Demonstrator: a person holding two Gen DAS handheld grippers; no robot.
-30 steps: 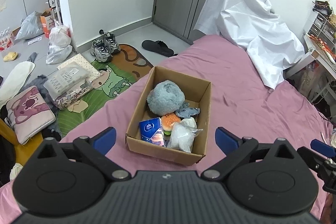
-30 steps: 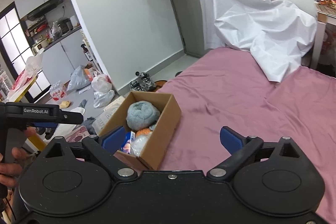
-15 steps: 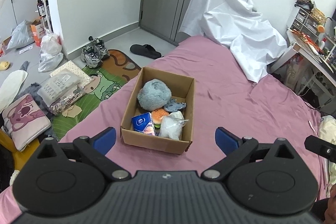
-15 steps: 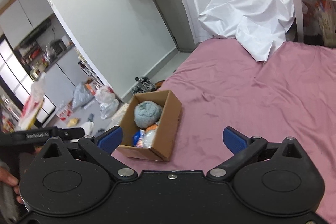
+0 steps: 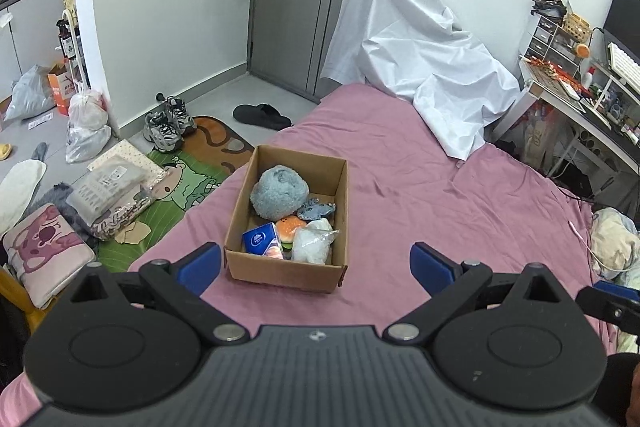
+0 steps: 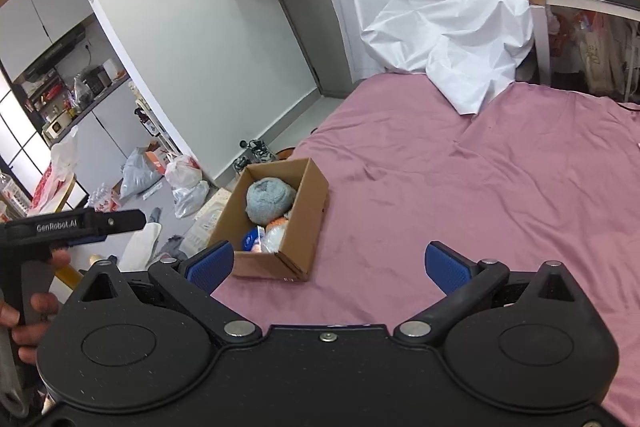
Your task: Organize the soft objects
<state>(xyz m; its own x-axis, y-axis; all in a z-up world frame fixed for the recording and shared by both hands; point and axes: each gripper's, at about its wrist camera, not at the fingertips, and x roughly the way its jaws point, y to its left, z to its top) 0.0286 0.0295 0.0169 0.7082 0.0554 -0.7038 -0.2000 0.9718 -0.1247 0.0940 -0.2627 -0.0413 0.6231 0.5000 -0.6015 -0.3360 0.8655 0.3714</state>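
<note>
Both tongs have pulled back and a little up from the cardboard box [image 5: 286, 269], so it looks smaller than a second ago. Left tongs [image 5: 315, 263] stand wide apart with nothing between them. Right tongs [image 6: 328, 265] have just opened fully and are empty too. Just ahead of both, on the pink bed [image 5: 460, 211], the box holds a blue fluffy ball [image 5: 279, 191], a tissue pack [image 5: 262, 239], a burger toy [image 5: 289, 227] and a white bag [image 5: 314, 246]. Farther behind lies a white sheet [image 5: 416, 67].

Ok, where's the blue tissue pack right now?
In the left wrist view, the blue tissue pack stands in the near left corner of the cardboard box on the pink bed, beside the burger plush.
</note>
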